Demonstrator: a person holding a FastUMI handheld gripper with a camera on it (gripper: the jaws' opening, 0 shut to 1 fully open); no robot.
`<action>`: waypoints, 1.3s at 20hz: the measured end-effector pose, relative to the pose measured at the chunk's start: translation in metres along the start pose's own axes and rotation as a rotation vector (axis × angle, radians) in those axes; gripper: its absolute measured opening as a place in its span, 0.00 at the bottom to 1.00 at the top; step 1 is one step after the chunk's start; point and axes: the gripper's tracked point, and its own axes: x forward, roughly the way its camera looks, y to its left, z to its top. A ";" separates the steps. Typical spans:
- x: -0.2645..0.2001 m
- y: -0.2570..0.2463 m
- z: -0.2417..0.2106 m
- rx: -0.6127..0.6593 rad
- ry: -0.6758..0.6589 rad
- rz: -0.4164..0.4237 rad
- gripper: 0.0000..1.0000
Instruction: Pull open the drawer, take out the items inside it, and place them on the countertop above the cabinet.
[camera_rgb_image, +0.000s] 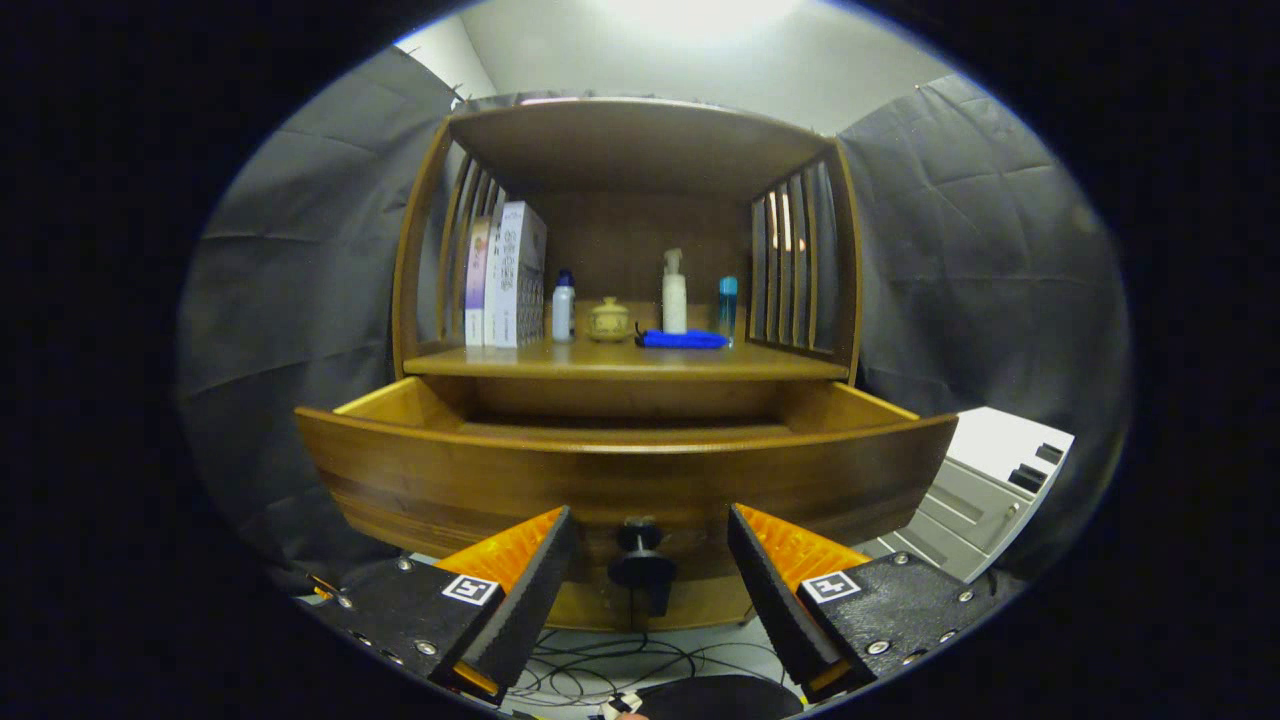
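The wooden drawer (520, 470) of the cabinet stands pulled out toward me, its curved front panel just ahead of my fingers. Its dark round knob (641, 556) sits in the gap between the two fingers without touching either. My gripper (649, 542) is open, level with the knob. The inside of the drawer is hidden behind its front panel. Above it lies the countertop (780, 366), which carries a flat blue item (683, 340), a small round jar (609, 320), a white pump bottle (674, 295), two small bottles and a pair of upright boxes (508, 275).
Slatted wooden sides (795, 265) and a top board enclose the countertop space. A white and grey unit (985, 490) stands to the right of the cabinet. Cables (600, 665) lie on the floor below the drawer.
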 end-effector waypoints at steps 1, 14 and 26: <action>-0.003 0.001 0.010 -0.005 -0.016 0.001 0.94; 0.055 0.024 0.083 -0.131 0.036 -0.052 0.95; 0.126 -0.003 0.019 -0.048 0.423 -0.190 0.95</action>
